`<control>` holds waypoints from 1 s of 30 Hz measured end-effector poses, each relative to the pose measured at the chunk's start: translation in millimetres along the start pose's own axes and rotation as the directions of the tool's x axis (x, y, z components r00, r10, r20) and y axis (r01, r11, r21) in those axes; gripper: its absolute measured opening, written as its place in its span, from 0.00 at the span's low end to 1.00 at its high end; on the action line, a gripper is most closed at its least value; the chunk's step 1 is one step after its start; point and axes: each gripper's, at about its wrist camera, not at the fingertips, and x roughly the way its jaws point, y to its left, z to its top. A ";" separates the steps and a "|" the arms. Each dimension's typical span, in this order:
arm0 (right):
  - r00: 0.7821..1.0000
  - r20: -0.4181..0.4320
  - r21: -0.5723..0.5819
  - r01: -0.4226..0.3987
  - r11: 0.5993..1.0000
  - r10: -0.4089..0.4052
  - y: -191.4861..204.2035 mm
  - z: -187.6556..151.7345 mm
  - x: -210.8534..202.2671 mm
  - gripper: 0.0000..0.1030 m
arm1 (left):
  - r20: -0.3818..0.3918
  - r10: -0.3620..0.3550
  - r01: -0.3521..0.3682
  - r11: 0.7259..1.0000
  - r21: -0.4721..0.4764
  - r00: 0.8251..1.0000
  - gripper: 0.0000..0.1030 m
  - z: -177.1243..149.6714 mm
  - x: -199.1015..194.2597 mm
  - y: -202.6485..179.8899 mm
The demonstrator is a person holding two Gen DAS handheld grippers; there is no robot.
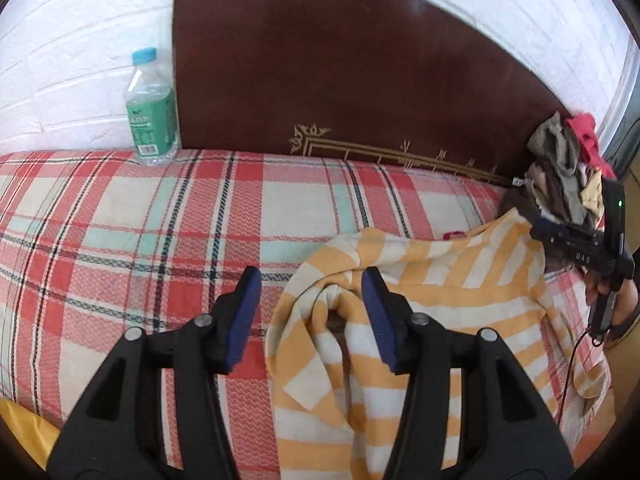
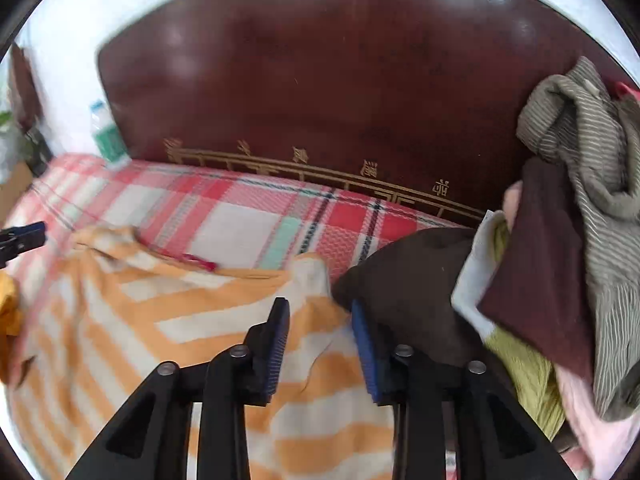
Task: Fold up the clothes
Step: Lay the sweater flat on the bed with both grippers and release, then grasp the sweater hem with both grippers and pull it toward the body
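Orange-and-white striped garment (image 1: 420, 280) lay rumpled on the plaid bedspread (image 1: 140, 240), toward the bed's right side and partway back from the headboard (image 1: 340, 80). A small red label (image 2: 198, 262) showed near its collar edge. The left gripper (image 1: 310, 312) hovered over the garment's left edge with its blue-padded fingers (image 1: 246, 312) spread wide, a raised fold of striped cloth lying between them but not pinched. The right gripper (image 2: 320, 344) hung above the garment's far right corner, jaws also wide apart and holding nothing; a dark brown cloth (image 2: 408, 280) lay just beside its right finger. A heap of unfolded clothes (image 2: 580, 200), olive striped, maroon, pink and yellow-green, was piled at the bed's right edge against the headboard. A water bottle (image 1: 150, 112) with a green label stood at the back left edge, beside the headboard's left end, before the white brick wall (image 1: 80, 40).
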 end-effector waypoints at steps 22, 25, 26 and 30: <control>0.968 -0.048 -0.146 -0.250 0.957 0.245 114.8 -234.4 -79.1 0.58 | -0.167 0.018 0.051 0.917 0.396 0.986 0.55 -197.8 -62.0 -72.3; 0.964 -0.045 -0.180 -0.265 0.947 0.261 122.0 -223.7 -73.2 0.54 | -0.191 0.038 0.039 0.922 0.386 0.981 0.40 -191.3 -48.2 -72.2; 0.963 -0.044 -0.190 -0.270 0.944 0.267 124.1 -220.3 -71.9 0.48 | -0.195 0.025 0.049 0.929 0.367 0.980 0.32 -187.5 -46.6 -69.9; 0.920 0.001 -0.101 -0.389 0.915 0.391 108.5 -195.8 -80.1 0.17 | -0.221 -0.048 0.105 0.962 0.254 0.974 0.23 -163.1 -44.6 -54.6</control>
